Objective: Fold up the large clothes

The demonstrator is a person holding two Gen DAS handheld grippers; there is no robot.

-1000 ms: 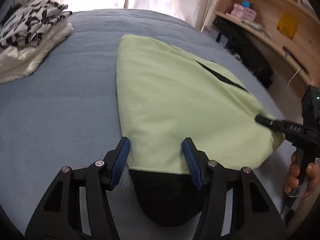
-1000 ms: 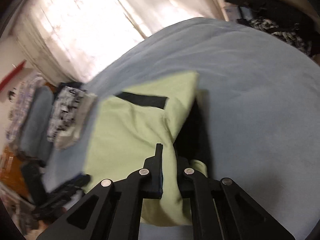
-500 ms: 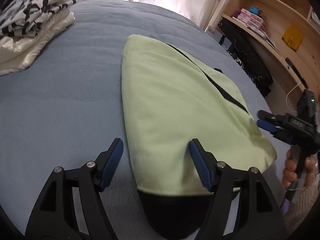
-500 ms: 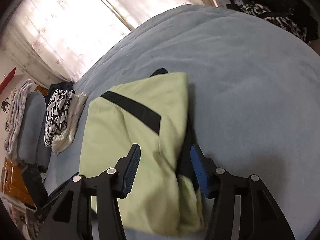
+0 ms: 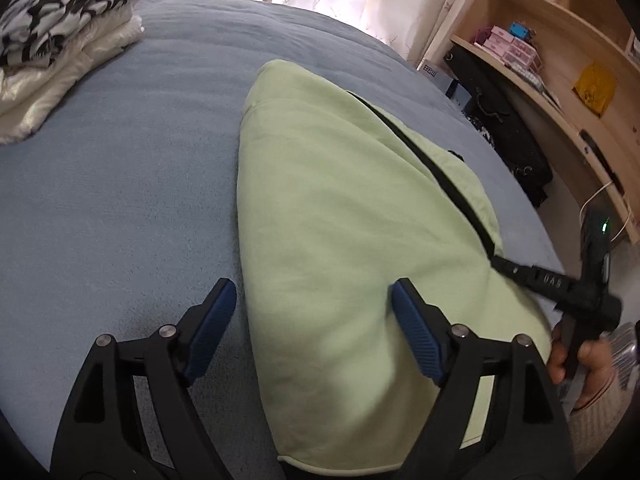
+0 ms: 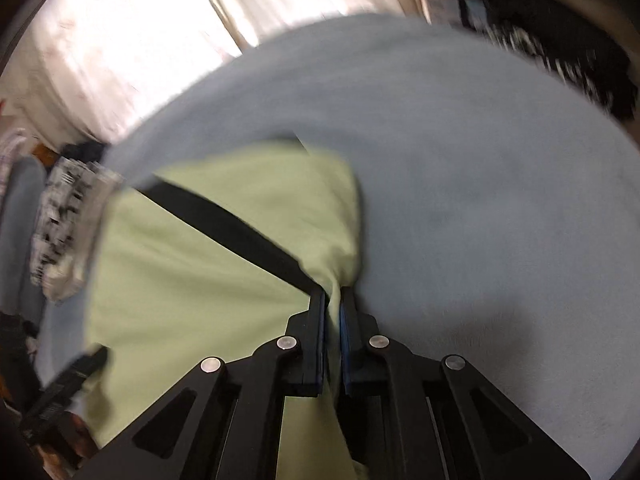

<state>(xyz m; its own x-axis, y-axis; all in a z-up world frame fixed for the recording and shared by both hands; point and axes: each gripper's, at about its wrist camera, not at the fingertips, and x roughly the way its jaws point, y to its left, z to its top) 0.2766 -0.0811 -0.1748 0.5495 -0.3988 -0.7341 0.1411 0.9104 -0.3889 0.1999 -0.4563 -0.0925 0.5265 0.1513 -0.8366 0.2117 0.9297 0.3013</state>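
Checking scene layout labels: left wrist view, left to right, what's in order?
Stack of folded clothes → bare blue bedspread → light green garment → right gripper, shut on the garment's edge → wooden shelves.

A bed (image 5: 120, 184) covered in a blue-grey blanket carries everything here. A light green garment (image 5: 340, 208) with a black stripe across it lies folded on the blanket, taking up the middle of the bed and reaching to its near edge. Well apart from the garment, toward the window-side corner of the bed, sits a stack of folded clothes (image 5: 60, 36): a black-and-white patterned piece on top, pale cream fabric under it. Between that stack and the garment the blanket lies bare and fairly smooth. Beyond the garment, on the shelf side, only a narrow strip of blanket shows.
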